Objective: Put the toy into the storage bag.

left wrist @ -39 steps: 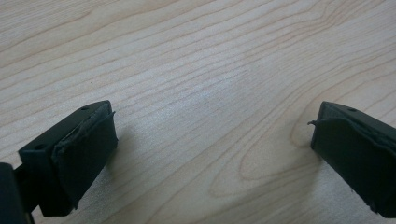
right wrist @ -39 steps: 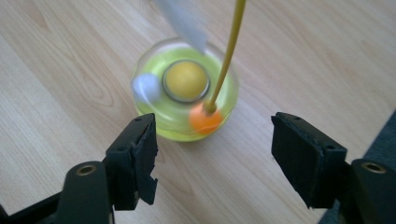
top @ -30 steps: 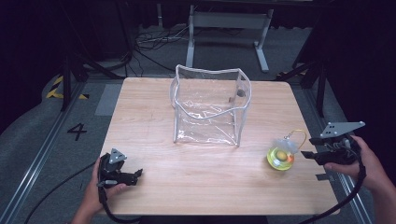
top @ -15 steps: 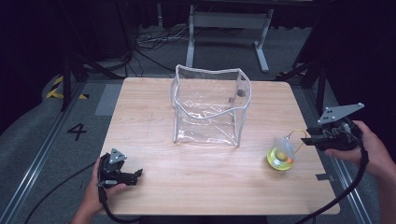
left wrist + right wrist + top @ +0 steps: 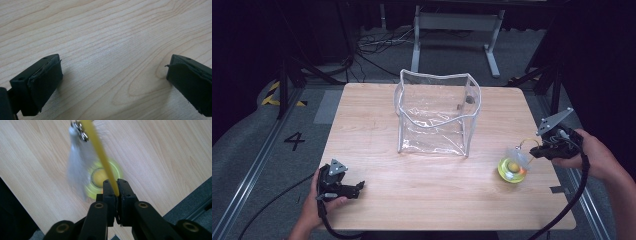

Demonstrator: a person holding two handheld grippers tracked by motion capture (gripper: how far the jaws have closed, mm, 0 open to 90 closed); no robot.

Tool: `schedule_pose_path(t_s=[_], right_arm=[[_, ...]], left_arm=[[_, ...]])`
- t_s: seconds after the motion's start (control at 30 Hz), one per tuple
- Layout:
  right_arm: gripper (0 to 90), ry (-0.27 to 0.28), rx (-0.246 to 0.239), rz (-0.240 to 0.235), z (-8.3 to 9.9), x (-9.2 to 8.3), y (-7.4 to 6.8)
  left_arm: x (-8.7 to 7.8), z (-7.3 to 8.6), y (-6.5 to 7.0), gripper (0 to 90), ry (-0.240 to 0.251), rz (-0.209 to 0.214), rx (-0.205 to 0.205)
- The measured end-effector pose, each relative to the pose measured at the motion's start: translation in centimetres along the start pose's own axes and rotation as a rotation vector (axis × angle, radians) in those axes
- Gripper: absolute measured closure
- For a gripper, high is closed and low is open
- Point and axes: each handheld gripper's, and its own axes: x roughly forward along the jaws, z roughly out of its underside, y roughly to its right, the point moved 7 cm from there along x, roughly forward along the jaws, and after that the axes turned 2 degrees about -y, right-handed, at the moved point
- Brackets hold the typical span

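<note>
Overhead, the right gripper (image 5: pixel 536 149) pinches a yellow cord (image 5: pixel 100 150) tight between its jaws; the yellow disc toy (image 5: pixel 511 170) sits just below and beside it. Far across the table (image 5: pixel 377 150), the left gripper (image 5: pixel 358 187) rests spread wide, empty.

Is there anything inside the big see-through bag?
The clear bag stands open on the wooden table and looks empty; through its walls I see just wood and creased plastic. Glare could hide something tiny.
</note>
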Motion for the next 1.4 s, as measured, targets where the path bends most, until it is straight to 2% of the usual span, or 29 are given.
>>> schedule_pose_path(t_s=[0.23, 0.37, 0.43, 0.73, 0.83, 0.87, 1.03, 1.2, 1.4], right_arm=[[88.1, -0.008, 0.001, -0.01, -0.3, -0.2, 0.0], [88.0, -0.002, 0.013, 0.007, -0.5, -0.4, 0.3], [88.1, -0.003, -0.004, 0.009, -0.6, -0.4, 0.3], [88.1, 0.05, -0.002, 0.019, -1.9, -1.3, 0.8], [88.1, 0.075, 0.002, 0.03, -2.6, -2.2, 1.1], [88.1, 0.081, -0.001, 0.047, -3.0, -2.8, 1.4], [88.1, 0.104, 0.003, 0.065, -4.0, -3.8, 1.7], [88.1, 0.107, -0.013, 0.085, -5.0, -4.8, 2.0], [88.1, 0.109, -0.015, 0.084, -6.2, -5.6, 2.3]], left_arm=[[0.0, 0.0, 0.0, 0.5, 0.002, -0.002, -0.005], [0.0, 0.0, 0.0, 0.5, 0.002, -0.009, -0.009], [-0.1, 0.1, 0.1, 0.5, 0.001, -0.013, -0.011], [0.0, 0.1, 0.1, 0.5, 0.001, -0.006, -0.014], [0.0, 0.1, 0.0, 0.5, -0.001, -0.01, -0.014], [0.0, 0.1, 0.0, 0.5, -0.001, -0.009, -0.014], [0.0, 0.0, 0.0, 0.6, 0.0, -0.008, -0.015], [0.0, 0.0, 0.0, 0.5, 0.0, -0.008, -0.014], [0.0, 0.1, 0.0, 0.6, 0.001, -0.008, -0.013]])
